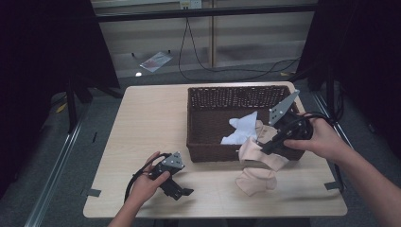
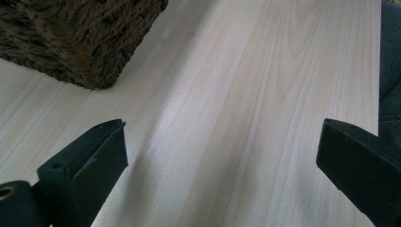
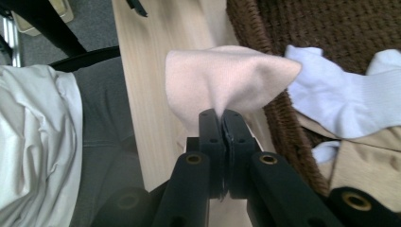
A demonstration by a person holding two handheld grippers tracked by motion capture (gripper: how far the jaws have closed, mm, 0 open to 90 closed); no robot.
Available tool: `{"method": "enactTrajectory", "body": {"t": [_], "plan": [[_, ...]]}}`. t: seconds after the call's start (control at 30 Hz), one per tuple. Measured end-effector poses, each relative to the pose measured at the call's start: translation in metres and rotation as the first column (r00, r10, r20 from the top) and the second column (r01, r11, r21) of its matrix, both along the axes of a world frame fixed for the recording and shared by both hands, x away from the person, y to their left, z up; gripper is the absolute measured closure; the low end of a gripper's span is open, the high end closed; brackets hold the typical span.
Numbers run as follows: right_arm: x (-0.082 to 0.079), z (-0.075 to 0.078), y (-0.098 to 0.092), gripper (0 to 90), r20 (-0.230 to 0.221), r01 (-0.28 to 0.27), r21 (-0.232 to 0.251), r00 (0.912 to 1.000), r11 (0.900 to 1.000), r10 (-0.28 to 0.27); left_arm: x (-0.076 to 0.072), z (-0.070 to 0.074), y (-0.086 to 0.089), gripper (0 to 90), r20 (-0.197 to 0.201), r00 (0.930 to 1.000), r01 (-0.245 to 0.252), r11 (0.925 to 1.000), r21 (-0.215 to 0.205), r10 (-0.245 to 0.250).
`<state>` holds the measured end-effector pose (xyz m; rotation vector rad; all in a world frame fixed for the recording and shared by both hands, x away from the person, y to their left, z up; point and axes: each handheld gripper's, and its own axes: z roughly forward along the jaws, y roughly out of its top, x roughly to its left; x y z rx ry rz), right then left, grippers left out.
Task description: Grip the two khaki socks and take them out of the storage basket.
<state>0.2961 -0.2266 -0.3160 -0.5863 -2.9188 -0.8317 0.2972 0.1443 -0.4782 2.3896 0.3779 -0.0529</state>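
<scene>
Wooden table point(image 1: 142, 123) seen from above, with a dark woven basket point(image 1: 208, 94) standing on its right half. Right gripper point(image 1: 265, 148) is held at the basket's near right corner, its black jaws pressed shut on a pinch of pale pink cloth point(image 1: 257, 163). That cloth drapes over the basket's front rim and hangs down to the tabletop, where its lower end lies bunched in front of the basket. In the right gripper view the pink cloth point(image 3: 227, 80) fans out from the closed jaw tips, with the basket wall point(image 3: 288, 118) just beside it. A white sock point(image 1: 242, 130) lies inside the basket, touching the pink cloth, on top of a tan garment point(image 3: 364, 161).

Left gripper point(image 1: 182, 191) rests low near the table's front left, well apart from the cloth, jaws standing wide open with nothing between them.

Likely risks: the grip looks like a small pinch of fabric, so the cloth's hanging weight could pull it free. The rough weave of the rim might snag the cloth as it is drawn across. The white sock, lying against it, could be dragged along
</scene>
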Motion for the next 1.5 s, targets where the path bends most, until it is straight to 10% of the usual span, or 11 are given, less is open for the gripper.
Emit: {"method": "enactTrajectory", "body": {"t": [1.07,1.27,1.5], "plan": [[-0.004,-0.067,0.029,88.8,-0.021,-0.019,-0.026,0.9996,0.999,0.018,0.000,0.001,0.001,2.4,0.003,1.0000,0.000,1.0000,0.002,0.000],[-0.006,-0.071,0.033,47.5,-0.009,0.013,-0.012,0.9999,1.000,-0.013,-0.001,0.001,0.001,2.4,0.003,1.0000,-0.004,1.0000,-0.001,0.004],[-0.009,-0.074,0.026,28.9,-0.023,0.039,0.009,0.9990,0.999,-0.039,-0.001,0.001,0.001,2.4,0.009,0.9999,-0.009,1.0000,-0.004,0.009]]}}
